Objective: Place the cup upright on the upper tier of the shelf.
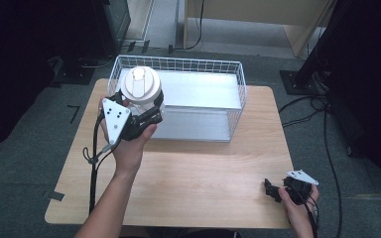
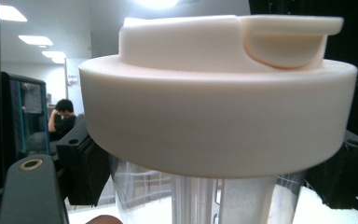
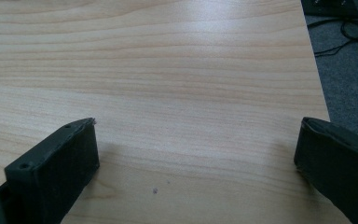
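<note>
Wooden table (image 1: 193, 168) carries a wire basket (image 1: 228, 74); left tool (image 1: 151, 106) grips a white-lidded cup (image 1: 140, 85), right tool (image 1: 278, 191) spread wide.

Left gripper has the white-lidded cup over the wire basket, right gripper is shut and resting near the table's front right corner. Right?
Not quite: the right gripper is open, not shut. The right gripper view shows its jaws wide apart over bare table. The rest holds: in the high view the left gripper holds the cup at the basket's left end.

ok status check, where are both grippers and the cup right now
Left gripper shut on lidded cup, held over wire basket left end. Right gripper open, low over table. Nothing blocking.
</note>
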Demonstrator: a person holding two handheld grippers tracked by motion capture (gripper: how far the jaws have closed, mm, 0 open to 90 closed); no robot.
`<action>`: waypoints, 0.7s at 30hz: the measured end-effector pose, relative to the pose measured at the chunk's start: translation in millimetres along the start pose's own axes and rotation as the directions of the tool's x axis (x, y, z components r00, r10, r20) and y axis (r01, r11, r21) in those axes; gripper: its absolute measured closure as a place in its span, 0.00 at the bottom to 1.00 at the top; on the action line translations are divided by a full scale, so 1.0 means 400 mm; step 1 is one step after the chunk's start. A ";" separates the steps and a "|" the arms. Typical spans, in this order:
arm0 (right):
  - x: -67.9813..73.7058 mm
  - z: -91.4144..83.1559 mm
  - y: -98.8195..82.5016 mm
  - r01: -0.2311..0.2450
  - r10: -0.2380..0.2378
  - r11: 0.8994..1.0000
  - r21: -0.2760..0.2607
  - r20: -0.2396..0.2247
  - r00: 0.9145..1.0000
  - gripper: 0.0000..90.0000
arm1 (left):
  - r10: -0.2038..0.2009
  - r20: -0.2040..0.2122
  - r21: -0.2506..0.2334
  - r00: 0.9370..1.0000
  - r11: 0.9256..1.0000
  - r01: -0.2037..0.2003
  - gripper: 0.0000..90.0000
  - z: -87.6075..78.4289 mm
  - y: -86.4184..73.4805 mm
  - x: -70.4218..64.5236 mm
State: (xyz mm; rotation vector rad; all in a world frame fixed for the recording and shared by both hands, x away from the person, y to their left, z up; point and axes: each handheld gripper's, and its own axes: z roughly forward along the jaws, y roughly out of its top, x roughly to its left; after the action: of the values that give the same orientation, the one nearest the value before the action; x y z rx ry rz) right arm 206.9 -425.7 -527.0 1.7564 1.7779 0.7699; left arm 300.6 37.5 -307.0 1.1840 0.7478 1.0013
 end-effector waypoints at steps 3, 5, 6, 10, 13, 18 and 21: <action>0.000 0.000 0.000 0.000 0.000 1.000 0.000 0.000 1.000 0.00 | 0.005 -0.001 -0.004 1.000 1.000 -0.005 0.17 0.014 0.008 0.001; 0.000 0.000 0.000 0.001 -0.001 1.000 0.000 0.000 1.000 0.00 | 0.008 -0.002 -0.008 1.000 1.000 -0.008 0.17 0.025 0.013 0.002; 0.000 0.000 0.000 0.000 0.000 1.000 0.000 0.000 1.000 0.00 | 0.007 -0.001 -0.012 1.000 1.000 -0.007 0.17 0.033 0.015 0.003; 0.000 0.000 0.000 0.000 0.000 1.000 0.000 0.000 1.000 0.00 | 0.003 -0.011 -0.012 1.000 1.000 -0.003 0.17 0.060 0.018 0.012; 0.000 0.000 0.000 0.000 0.000 1.000 0.000 0.000 1.000 0.00 | -0.002 -0.014 -0.005 1.000 1.000 0.002 0.17 0.084 0.018 0.020; 0.000 0.000 0.000 0.000 0.000 1.000 0.000 -0.001 1.000 0.00 | 0.003 -0.027 0.007 1.000 1.000 -0.003 0.17 0.131 0.009 0.033; 0.000 0.000 0.000 0.001 -0.001 1.000 0.001 -0.001 1.000 0.00 | 0.009 -0.037 0.018 0.999 1.000 -0.008 0.17 0.157 0.000 0.039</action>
State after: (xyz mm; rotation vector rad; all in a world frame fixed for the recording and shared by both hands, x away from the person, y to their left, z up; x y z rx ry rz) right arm 206.8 -425.7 -526.9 1.7558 1.7799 0.7706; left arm 362.5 27.5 -291.5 1.1874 0.7827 1.0280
